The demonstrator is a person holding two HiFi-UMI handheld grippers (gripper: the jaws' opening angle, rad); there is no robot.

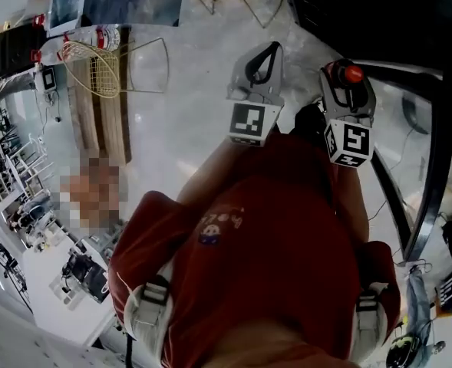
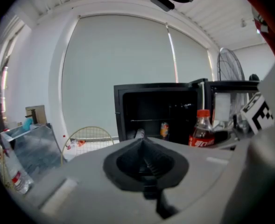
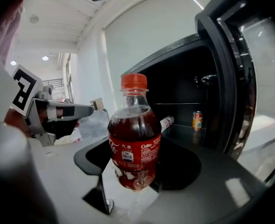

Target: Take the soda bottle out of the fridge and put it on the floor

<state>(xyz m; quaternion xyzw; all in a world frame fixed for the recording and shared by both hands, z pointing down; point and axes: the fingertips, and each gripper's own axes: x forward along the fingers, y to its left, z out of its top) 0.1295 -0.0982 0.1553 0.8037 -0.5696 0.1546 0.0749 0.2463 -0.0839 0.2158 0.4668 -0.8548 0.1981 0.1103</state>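
**A:** Pale, glossy floor [image 1: 187,136], white room, a wide roller blind [image 2: 123,73] at the back. What do we read places from?

**B:** The small black fridge [image 2: 158,113], which has its door swung open. The clear plastic soda bottle with the red cap and red label [image 3: 133,134] is already out of it. It is in front of the fridge's open mouth, clear of the shelf.

**A:** Held?

**B:** Yes. The right gripper [image 3: 136,171] has its jaws spread wide around the bottle's lower body, one pressing on each side. The bottle stands upright in them, cap up, long axis vertical. Bare floor shows under the base, and the base appears clear of it.

**A:** And the other?

**B:** The left gripper [image 2: 144,160] has its jaws together with nothing between them. It sits beside the right one, on the side away from the fridge's door, and points toward the fridge.

**A:** So what does the put-down turn on?

**B:** My judgement is straight down. The floor lies below the base, along the bottle's own axis. The right hand is the only one on the bottle, so it should lower it without tipping. It should land in front of the fridge, not back inside.

**A:** Anything left in there?

**B:** A small orange can [image 3: 198,120] stands upright on the fridge's shelf. A second bottle [image 3: 166,122] lies on its side near it. Neither is in the path.
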